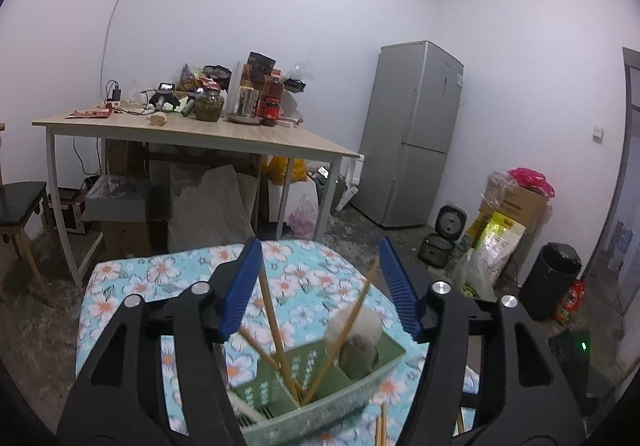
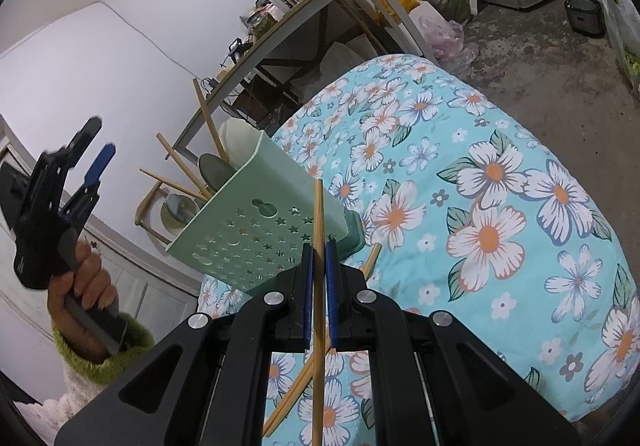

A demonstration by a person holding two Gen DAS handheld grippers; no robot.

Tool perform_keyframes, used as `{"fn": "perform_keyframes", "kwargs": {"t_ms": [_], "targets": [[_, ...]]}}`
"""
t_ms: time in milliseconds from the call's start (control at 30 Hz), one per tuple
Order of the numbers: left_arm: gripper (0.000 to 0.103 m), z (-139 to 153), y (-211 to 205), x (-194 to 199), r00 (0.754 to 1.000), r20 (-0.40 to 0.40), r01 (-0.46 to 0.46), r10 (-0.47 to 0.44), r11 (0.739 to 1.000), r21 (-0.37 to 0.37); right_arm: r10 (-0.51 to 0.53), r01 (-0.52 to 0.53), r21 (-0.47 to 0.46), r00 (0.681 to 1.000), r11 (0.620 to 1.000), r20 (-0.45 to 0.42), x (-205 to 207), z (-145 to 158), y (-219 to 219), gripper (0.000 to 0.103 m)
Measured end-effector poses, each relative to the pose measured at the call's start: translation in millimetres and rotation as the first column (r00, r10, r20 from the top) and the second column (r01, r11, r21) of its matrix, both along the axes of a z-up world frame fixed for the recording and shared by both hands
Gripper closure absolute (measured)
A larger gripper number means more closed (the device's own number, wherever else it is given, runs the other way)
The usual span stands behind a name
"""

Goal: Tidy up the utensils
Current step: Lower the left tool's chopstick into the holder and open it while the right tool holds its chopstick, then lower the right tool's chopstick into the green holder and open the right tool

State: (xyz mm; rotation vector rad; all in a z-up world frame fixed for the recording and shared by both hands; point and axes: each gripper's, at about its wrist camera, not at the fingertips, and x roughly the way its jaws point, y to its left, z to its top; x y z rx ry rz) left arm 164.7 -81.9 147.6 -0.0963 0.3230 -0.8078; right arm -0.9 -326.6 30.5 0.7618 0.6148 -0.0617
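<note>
Green plastic utensil caddy (image 1: 320,394), seen from the left wrist, is already holding several bamboo chopsticks (image 1: 276,330) and a spoon (image 1: 359,356); the left gripper (image 1: 320,286) is hovering above it, jaws apart and pressing on nothing, though chopsticks rise between them. From the right wrist, the right gripper (image 2: 319,282) is clamping one chopstick (image 2: 318,213) beside the caddy. More loose chopsticks (image 2: 294,394) are lying on the floral cloth (image 2: 500,205), so sorting is judged partly complete.

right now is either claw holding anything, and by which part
The right claw is shut on a single chopstick, clamped partway along its shaft. The left claw is open above the green holder, holding nothing.
</note>
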Motion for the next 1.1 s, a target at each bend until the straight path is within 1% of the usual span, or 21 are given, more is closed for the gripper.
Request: {"fn": "perform_keyframes", "kwargs": {"t_ms": [233, 467, 633, 833, 933, 1033, 1100], "targets": [[0.03, -18.4, 21.3, -23.4, 0.998, -0.043, 0.049, -0.046, 0.996, 0.072, 0.004, -0.003, -0.034, 1.0, 0.999, 0.029, -3.2, 13.0, 6.4, 0.097], [0.019, -54.3, 49.3, -40.9, 0.994, -0.097, 0.057, -0.043, 0.988, 0.146, 0.012, -0.008, -0.073, 0.998, 0.997, 0.059, -8.1, 29.3, 12.5, 0.097], [0.017, -83.6, 60.0, -50.4, 0.991, -0.133, 0.059, -0.03, 0.973, 0.222, 0.02, -0.012, -0.101, 0.996, 0.995, 0.083, -8.5, 43.1, 17.0, 0.097], [0.016, -109.4, 72.3, -55.8, 0.984, -0.181, 0.05, -0.005, 0.969, 0.244, 0.047, -0.028, -0.155, 0.992, 0.987, 0.119, -4.7, 69.2, 26.5, 0.097], [0.015, -122.2, 76.7, -54.7, 0.978, -0.209, 0.042, 0.013, 0.965, 0.259, 0.071, -0.042, -0.188, 0.985, 0.981, 0.154, -1.9, 90.2, 29.1, 0.097], [0.015, -130.8, 76.7, -53.3, 0.972, -0.231, 0.037, 0.027, 0.964, 0.265, 0.094, -0.056, -0.2, 0.977, 0.978, 0.19, 3.7, 109.2, 28.8, 0.097], [0.015, -134.6, 78.1, -52.8, 0.97, -0.241, 0.032, 0.035, 0.962, 0.27, 0.113, -0.064, -0.224, 0.97, 0.972, 0.214, 11.2, 125.8, 30.5, 0.097]]}}
